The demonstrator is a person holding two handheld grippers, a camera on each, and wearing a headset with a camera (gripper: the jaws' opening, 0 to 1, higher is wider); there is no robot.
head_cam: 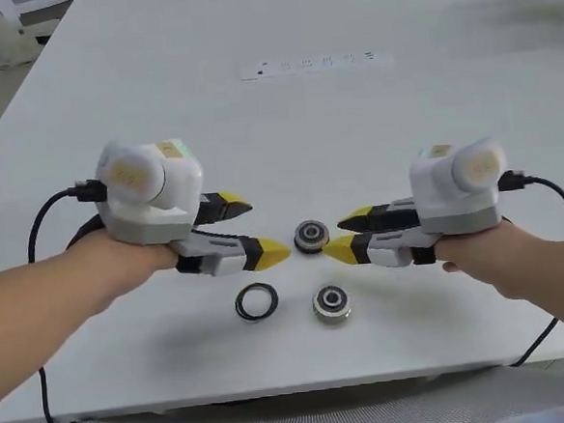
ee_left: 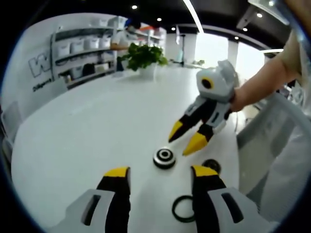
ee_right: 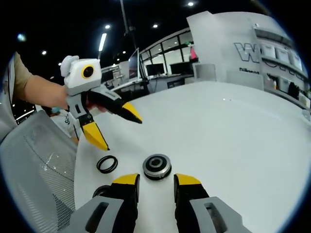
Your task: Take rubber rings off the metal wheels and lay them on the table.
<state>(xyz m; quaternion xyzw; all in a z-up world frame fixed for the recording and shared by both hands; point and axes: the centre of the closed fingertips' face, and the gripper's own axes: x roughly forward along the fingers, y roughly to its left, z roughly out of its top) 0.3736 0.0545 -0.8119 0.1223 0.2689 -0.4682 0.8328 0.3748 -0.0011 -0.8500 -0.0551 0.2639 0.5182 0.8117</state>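
A small metal wheel (head_cam: 311, 236) with a dark outer band lies flat on the white table, between the tips of both grippers. My left gripper (head_cam: 254, 231) is open, its yellow tips just left of the wheel. My right gripper (head_cam: 339, 237) is open too, its tips just right of it. In the left gripper view the wheel (ee_left: 164, 158) lies just ahead of my open left gripper (ee_left: 160, 172), facing the right gripper (ee_left: 185, 138). In the right gripper view the wheel (ee_right: 157, 166) sits right in front of my right gripper (ee_right: 156, 179), and the left gripper (ee_right: 118, 130) hovers beyond.
A loose black rubber ring (head_cam: 256, 301) lies flat nearer the table's front edge, beside a second wheel (head_cam: 332, 303) with a silver rim. A white strip with small marks (head_cam: 315, 64) lies far back. A potted plant (ee_left: 141, 56) stands at the far end.
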